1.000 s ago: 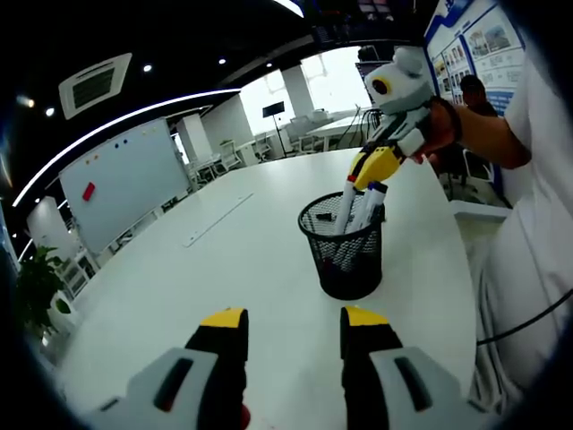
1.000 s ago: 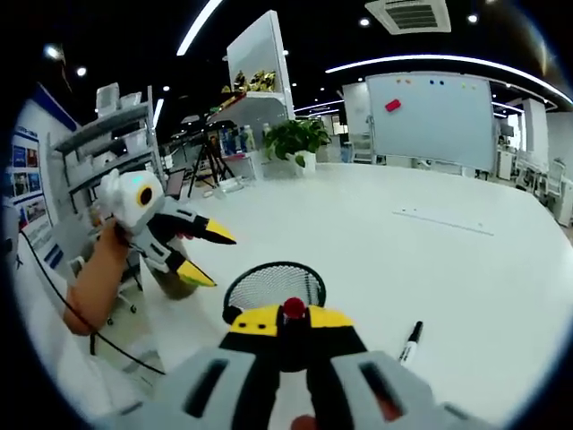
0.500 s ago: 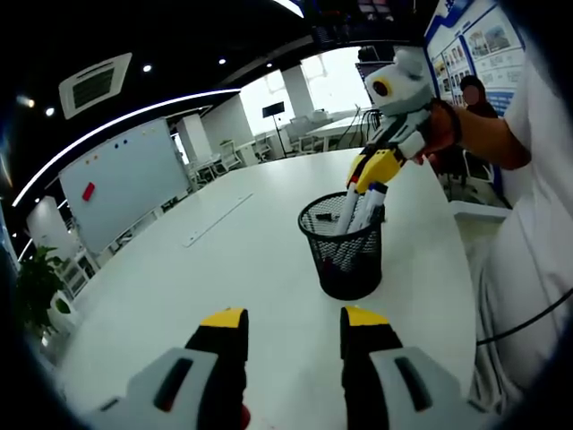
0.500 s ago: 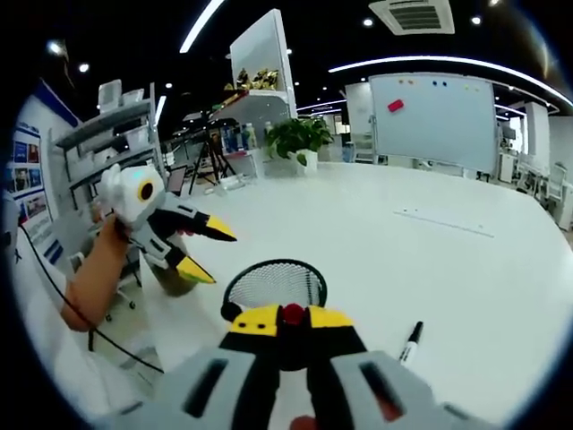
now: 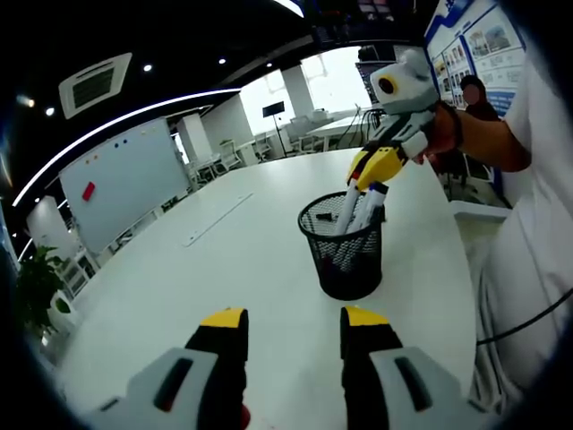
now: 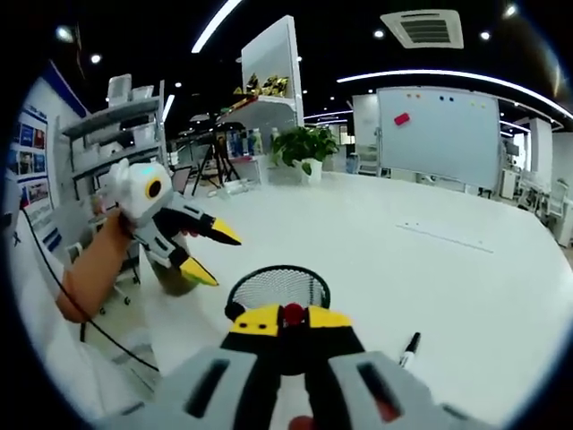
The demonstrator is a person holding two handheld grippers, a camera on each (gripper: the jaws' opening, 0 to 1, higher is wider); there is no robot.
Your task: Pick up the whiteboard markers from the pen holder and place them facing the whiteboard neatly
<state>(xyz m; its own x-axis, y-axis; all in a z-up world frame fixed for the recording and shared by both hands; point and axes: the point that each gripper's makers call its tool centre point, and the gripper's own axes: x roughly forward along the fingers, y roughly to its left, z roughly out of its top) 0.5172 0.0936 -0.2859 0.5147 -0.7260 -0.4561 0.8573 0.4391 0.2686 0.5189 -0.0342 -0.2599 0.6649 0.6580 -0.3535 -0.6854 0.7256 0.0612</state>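
Observation:
A black mesh pen holder [image 5: 345,249] stands on the white table [image 5: 224,269] with several white markers [image 5: 371,204] sticking out of it. My right gripper [image 5: 360,176] hangs over its rim, shut on the top of a red-capped marker [image 5: 347,204] whose lower end is still inside the holder. In the right gripper view the red cap [image 6: 292,313] shows between the shut jaws of my right gripper [image 6: 291,319], above the pen holder [image 6: 277,285]. A black marker [image 6: 409,348] lies on the table beside it. My left gripper [image 5: 293,321] is open and holds nothing, short of the holder.
The whiteboard [image 5: 121,184] stands beyond the table's far end, also visible as the whiteboard [image 6: 439,134] past the table. A person's arm [image 5: 488,134] holds the right gripper. My left gripper [image 6: 219,260] hovers open left of the holder. Shelves and plants [image 6: 304,148] stand behind.
My right gripper has risen a little with the red-capped marker, and its view has tilted slightly. The left gripper has stayed still and open.

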